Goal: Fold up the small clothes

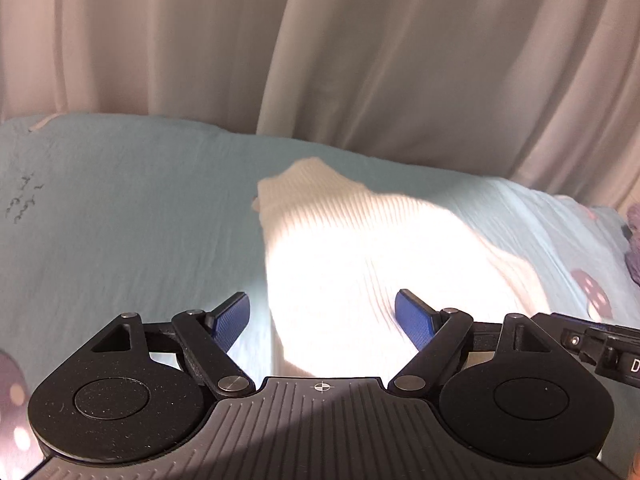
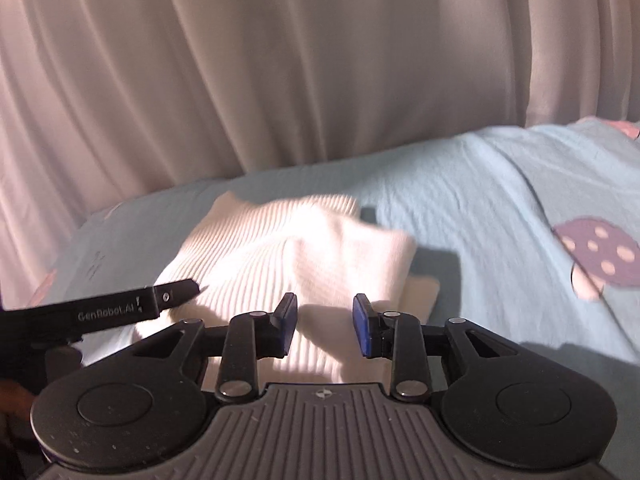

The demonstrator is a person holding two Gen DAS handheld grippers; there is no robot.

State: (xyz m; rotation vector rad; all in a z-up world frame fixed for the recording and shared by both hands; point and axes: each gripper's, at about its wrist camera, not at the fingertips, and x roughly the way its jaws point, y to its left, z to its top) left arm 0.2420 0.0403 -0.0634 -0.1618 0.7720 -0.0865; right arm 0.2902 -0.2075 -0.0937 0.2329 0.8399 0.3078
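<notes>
1. Nearest: right gripper [image 2: 325, 326] poised low over the near edge of the white ribbed garment [image 2: 288, 264], jaws parted with a modest gap, nothing held. Could pinch only the top layer if closed here, dragging the fold apart.
2. Left gripper [image 1: 322, 316] beside it, jaws spread wide, also empty, near hem of the garment [image 1: 360, 264] between the fingers. Wide spread risks scooping the bedsheet [image 1: 120, 208] along with the knit.
3. Grippers close together; the left one's side shows in the right view. Possible collision if both close in on the same edge.
4. Garment lying partly folded on the light blue bedsheet [image 2: 480, 200], an upper layer bunched and a lower corner poking out on the right. Likely an uneven fold if pressed without aligning.
5. Strong glare on the knit hides edges; misjudged grasp point plausible.
6. Farthest: curtain [image 1: 360, 40] hanging behind the bed, well apart, little risk.
</notes>
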